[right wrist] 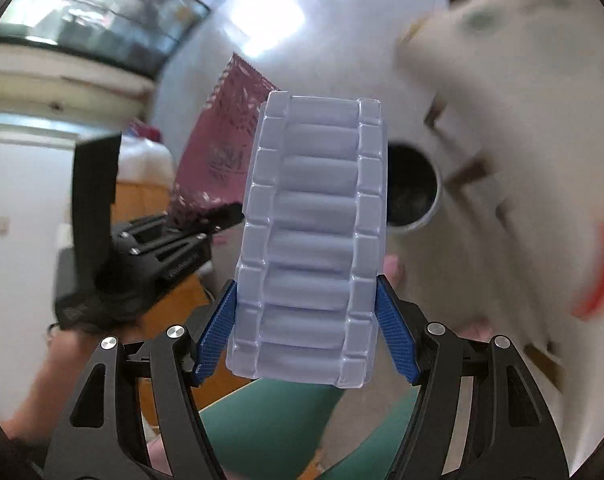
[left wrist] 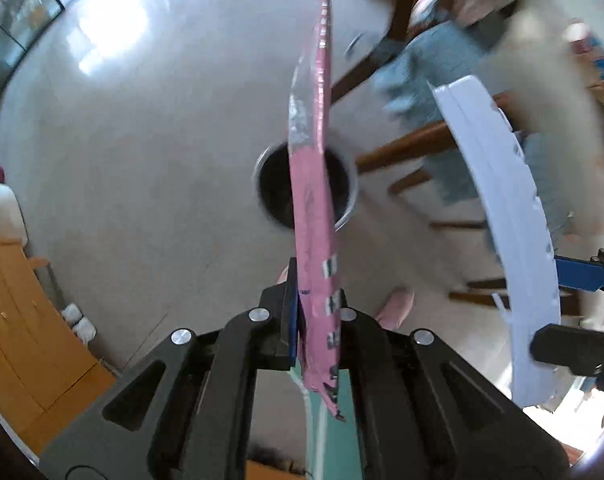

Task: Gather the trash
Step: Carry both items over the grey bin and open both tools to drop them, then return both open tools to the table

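Two pieces of trash are already in hand, and neither is in the bin [left wrist: 306, 186] yet. The left gripper [left wrist: 316, 320] has its jaws pinched tight on a flat pink wrapper [left wrist: 312, 200], which hangs edge-on straight above the bin's dark mouth. The right gripper [right wrist: 304, 312] stands wide, its blue pads [right wrist: 396, 344] pressing on the two sides of a ribbed white plastic tray [right wrist: 312, 240]; seen from the right wrist, the tray sits just beside the bin [right wrist: 416, 188] and partly covers its rim. The bin stands on the pale floor [left wrist: 142, 160], near the wooden chair legs [left wrist: 406, 144]. Picking up looks finished for these two items; what seems left is letting each go over the opening. Whether the bin holds anything already, or whether more trash lies about, I cannot tell, since the surroundings are blurred.
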`<state>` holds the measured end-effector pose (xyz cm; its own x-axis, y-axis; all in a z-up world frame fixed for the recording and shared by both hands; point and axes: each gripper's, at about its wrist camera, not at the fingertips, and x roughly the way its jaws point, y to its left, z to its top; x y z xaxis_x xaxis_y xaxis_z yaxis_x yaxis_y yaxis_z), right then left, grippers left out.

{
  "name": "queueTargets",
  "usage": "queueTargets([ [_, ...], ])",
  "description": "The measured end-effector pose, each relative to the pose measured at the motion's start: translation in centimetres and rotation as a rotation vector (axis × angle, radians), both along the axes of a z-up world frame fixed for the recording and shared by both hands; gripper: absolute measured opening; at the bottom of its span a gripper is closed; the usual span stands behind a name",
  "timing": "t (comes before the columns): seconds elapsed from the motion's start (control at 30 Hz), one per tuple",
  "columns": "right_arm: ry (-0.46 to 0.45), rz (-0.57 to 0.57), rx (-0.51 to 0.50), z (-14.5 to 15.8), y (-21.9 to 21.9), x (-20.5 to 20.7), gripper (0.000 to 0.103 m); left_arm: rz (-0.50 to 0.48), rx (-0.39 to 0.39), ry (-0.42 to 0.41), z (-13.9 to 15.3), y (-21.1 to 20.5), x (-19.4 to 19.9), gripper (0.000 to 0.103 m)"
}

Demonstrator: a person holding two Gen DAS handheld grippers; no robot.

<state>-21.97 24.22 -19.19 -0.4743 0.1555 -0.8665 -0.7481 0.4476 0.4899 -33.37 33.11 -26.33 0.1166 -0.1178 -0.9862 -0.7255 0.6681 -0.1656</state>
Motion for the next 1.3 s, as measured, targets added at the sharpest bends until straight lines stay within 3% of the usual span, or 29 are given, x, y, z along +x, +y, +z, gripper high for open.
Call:
queueTargets([
  [0.13, -0.063, -0.017, -0.183, -10.5, 3.3, -2.2, 0.068, -0.085, -0.098, 0.066, -8.1, 2.4, 0.9, 0.001],
  [0.27, -0.041, -0.078, -0.303, -19.9, 4.9, -1.7, 0.068, -0.087, -0.21, 0.111, -15.4, 3.6, 3.6, 0.001],
  [0.4, -0.09, -0.057, -0.356, -25.6, 6.8, -0.2, 0.07, -0.131, -0.296, 0.169, -22.2, 3.3, 6.5, 0.003],
  [0.5, -0.141, -0.057, -0.406, -27.9, 7.5, 0.9, 0.075, -0.154, -0.269, 0.198, -24.3, 4.0, 8.3, 0.008],
  [0.57, -0.204, -0.077, -0.41, -27.9, 7.8, 2.0, 0.085, -0.141, -0.264, 0.196, -24.8, 4.8, 8.8, 0.019],
  [0.63, -0.208, -0.108, -0.41, -27.8, 7.4, 2.9, 0.087, -0.141, -0.243, 0.201, -25.0, 5.0, 8.8, 0.047],
  [0.7, -0.191, -0.122, -0.397, -27.4, 7.0, 3.5, 0.087, -0.154, -0.212, 0.181, -24.8, 4.8, 8.0, 0.057],
  [0.87, -0.206, -0.104, -0.368, -26.6, 6.0, 3.7, 0.088, -0.178, -0.208, 0.139, -24.3, 4.6, 6.7, 0.057],
  [0.97, -0.229, -0.065, -0.332, -24.5, 5.0, 2.8, 0.088, -0.163, -0.206, 0.117, -22.2, 4.7, 5.7, 0.057],
  [1.07, -0.251, -0.017, -0.276, -21.4, 3.9, 1.6, 0.088, -0.14, -0.181, 0.087, -18.7, 4.5, 4.6, 0.057],
  [1.17, -0.255, 0.009, -0.18, -15.5, 2.0, 0.6, 0.088, -0.151, -0.099, 0.048, -13.2, 4.0, 3.7, 0.058],
  [1.27, -0.26, 0.006, -0.025, -7.0, -0.4, 0.4, 0.087, -0.199, 0.023, -0.019, -5.0, 3.6, 3.6, 0.064],
  [1.3, -0.267, -0.002, 0.014, -4.4, -1.2, 0.7, 0.087, -0.225, 0.068, -0.059, -1.2, 3.2, 4.0, 0.07],
])
